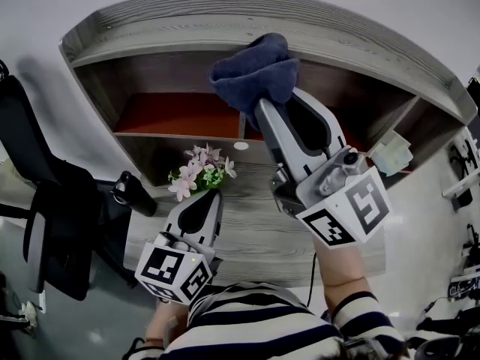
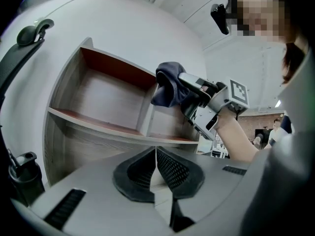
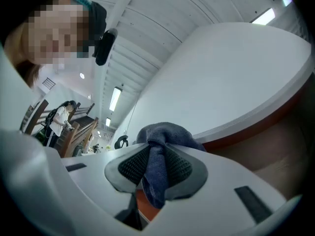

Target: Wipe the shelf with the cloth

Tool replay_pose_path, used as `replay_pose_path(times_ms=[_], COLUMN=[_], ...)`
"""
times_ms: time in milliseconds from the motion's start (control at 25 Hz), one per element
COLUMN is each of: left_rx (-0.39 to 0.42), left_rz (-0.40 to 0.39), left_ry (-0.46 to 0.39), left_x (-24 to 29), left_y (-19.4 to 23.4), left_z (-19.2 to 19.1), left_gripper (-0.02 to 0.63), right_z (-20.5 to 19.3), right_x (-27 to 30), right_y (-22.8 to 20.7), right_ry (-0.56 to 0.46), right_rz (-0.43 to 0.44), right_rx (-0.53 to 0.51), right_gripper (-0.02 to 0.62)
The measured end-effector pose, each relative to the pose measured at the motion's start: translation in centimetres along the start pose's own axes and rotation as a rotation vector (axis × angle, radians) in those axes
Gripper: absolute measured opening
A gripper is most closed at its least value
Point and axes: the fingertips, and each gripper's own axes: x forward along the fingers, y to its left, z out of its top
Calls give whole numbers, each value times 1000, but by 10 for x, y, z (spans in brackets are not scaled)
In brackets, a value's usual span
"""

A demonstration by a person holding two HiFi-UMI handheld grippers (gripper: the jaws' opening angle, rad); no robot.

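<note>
Nearest us, our left gripper (image 1: pixel 213 195) hangs over the desk (image 1: pixel 247 227) beside the flowers (image 1: pixel 201 169), jaws pressed together on nothing. Farther off, our right gripper (image 1: pixel 264 105) clamps the cloth (image 1: pixel 255 67) at the shelf's (image 1: pixel 150 22) top board, seemingly touching it.

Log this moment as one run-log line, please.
right gripper: shut on cloth | cloth: raised at shelf top, near divider, contact unclear | left gripper: shut, empty, over desk
</note>
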Motion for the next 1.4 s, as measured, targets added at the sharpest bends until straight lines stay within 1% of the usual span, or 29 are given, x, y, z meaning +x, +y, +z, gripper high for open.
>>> replay_pose_path(times_ms=[160, 360, 760, 1040, 1240, 1400], left_rx=[-2, -9, -17, -14, -18, -15], left_rz=[-6, -20, -18, -15, -20, -23], left_ry=[-1, 3, 14, 14, 18, 23], left_x=[0, 1, 2, 4, 7, 9], left_y=[-2, -4, -5, -5, -7, -8], left_z=[-1, -5, -10, -12, -14, -14], left_gripper=[23, 23, 23, 23, 23, 23], right_z=[-19, -42, -96, -130, -149, -154], right_x=[9, 7, -8, -22, -29, -30], right_y=[-10, -15, -15, -15, -11, -11], right_ry=[64, 134, 284, 370, 425, 440], right_rz=[-46, -70, -73, -86, -77, -71], right_rx=[-66, -73, -80, -67, -89, -81], right_gripper=[106, 106, 106, 106, 106, 106])
